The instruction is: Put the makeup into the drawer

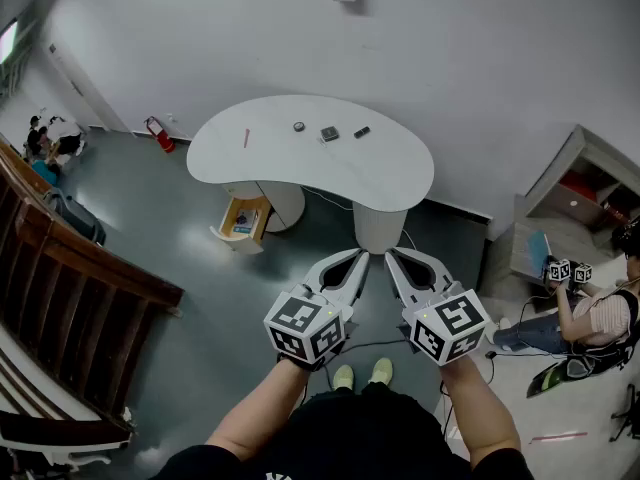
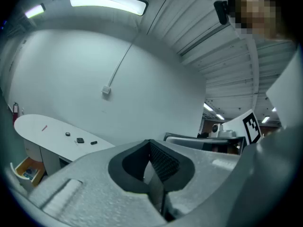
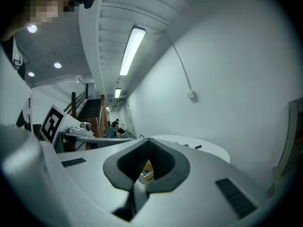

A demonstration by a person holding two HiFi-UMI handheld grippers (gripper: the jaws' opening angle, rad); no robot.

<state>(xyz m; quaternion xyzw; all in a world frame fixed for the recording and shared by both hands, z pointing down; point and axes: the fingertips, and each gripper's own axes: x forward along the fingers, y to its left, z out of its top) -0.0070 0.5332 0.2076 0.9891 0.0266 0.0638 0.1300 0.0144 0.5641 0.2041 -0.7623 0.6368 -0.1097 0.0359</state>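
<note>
A white kidney-shaped table (image 1: 400, 173) stands ahead by the wall. On it lie the makeup items: a pink stick (image 1: 246, 137), a small round pot (image 1: 299, 126), a square compact (image 1: 329, 134) and a black piece (image 1: 361, 132). Under its left side a wooden drawer (image 1: 245, 218) stands pulled open. My left gripper (image 1: 361, 256) and right gripper (image 1: 391, 256) hang side by side, well short of the table, both shut and empty. The left gripper view shows the table (image 2: 33, 122), the compact (image 2: 80, 140) and the drawer (image 2: 28, 170) past the left gripper (image 2: 150, 143).
A wooden stair railing (image 1: 70, 258) runs along the left. At the right stand a low shelf unit (image 1: 580, 193) and a seated person (image 1: 595, 318) holding other grippers. A red fire extinguisher (image 1: 160, 135) sits by the wall. A cable (image 1: 390, 346) crosses the floor near my shoes.
</note>
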